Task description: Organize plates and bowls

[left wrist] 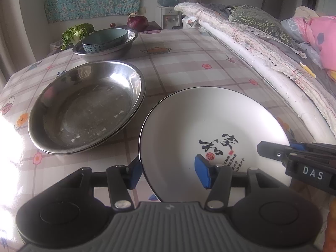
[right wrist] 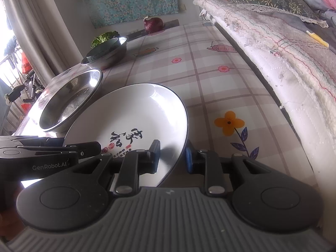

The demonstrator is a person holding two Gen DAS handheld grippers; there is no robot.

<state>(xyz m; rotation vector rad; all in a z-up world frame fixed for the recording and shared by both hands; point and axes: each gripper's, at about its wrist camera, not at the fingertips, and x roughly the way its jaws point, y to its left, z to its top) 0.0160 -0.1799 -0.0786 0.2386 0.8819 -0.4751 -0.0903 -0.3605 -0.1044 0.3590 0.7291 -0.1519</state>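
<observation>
- The white plate [left wrist: 210, 124] has a thin dark rim, black brush characters, a small red seal and rows of tiny script near its near edge; it sits on the desk [left wrist: 184, 63] just right of the steel plates [left wrist: 84, 107].
- My left gripper [left wrist: 168, 173] stands wide around the plate's near-left rim: one blue pad is outside the edge, the other over the plate's inner face. I cannot tell whether either pad touches.
- My right gripper [right wrist: 173, 154] straddles the plate's [right wrist: 134, 113] right rim, one finger over the inner face, the blue-padded one outside and below the edge. The gap is moderate, and I cannot tell whether it grips the rim.
- The steel plates are two shallow, shiny dishes nested together, their bottoms dulled and scratched; in the right wrist view they [right wrist: 69, 98] lie just beyond the white plate.
- Farther back, a teal bowl [left wrist: 105, 40] with a patterned band rests inside a steel basin [left wrist: 109, 51].
- Behind these are leafy greens [left wrist: 76, 33] and a red onion [left wrist: 137, 22], both partly hidden.
- The near edge of the white plate is cut off by my gripper bodies in both views.
- The tiny script is too small to read.
- Strong glare washes out the desk's left side.
</observation>
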